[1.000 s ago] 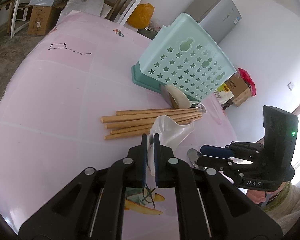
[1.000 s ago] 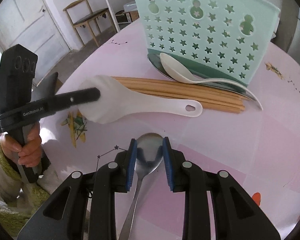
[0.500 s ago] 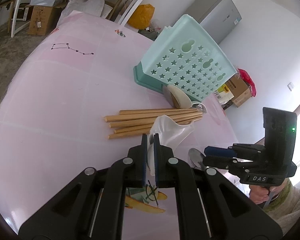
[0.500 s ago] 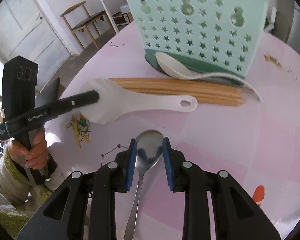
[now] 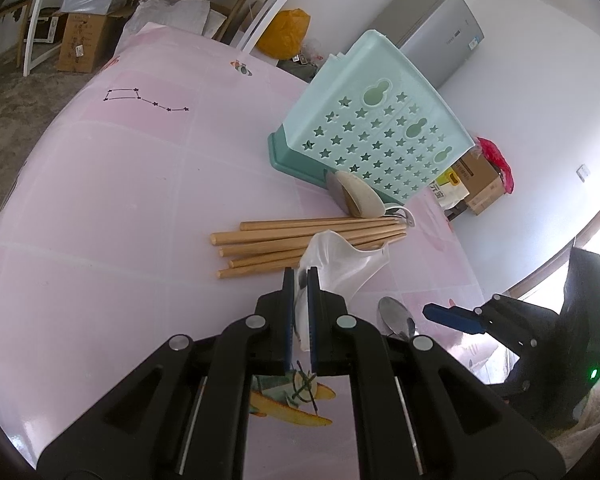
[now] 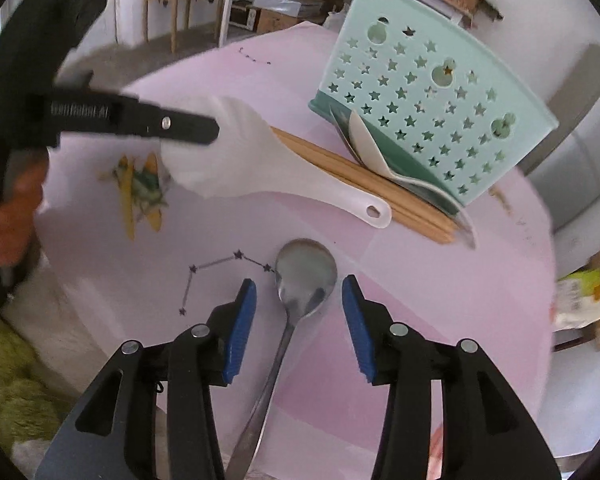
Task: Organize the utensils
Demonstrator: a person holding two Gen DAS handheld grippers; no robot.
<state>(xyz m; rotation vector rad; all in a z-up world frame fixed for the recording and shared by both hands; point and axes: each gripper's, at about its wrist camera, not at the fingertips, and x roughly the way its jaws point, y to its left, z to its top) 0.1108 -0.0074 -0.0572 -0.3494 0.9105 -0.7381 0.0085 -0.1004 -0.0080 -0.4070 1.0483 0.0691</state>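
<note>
Rice paddle (image 6: 260,168): head pinched in left gripper (image 5: 300,280), handle over the chopsticks (image 5: 300,240) near the green holder (image 6: 432,96). Right gripper (image 6: 298,296) spread wide, straddling the metal spoon (image 6: 306,276) on the table. Judgement: lift the paddle clear, tilt handle-down into the holder.

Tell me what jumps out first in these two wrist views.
The mint-green star-punched utensil basket dominates the far side of the pink table, with wooden chopsticks lying in front of it. The left gripper is clamped on the blade of a white rice paddle held over the chopsticks. The right gripper sits wide open, its fingers either side of a metal spoon lying on the table.
</note>
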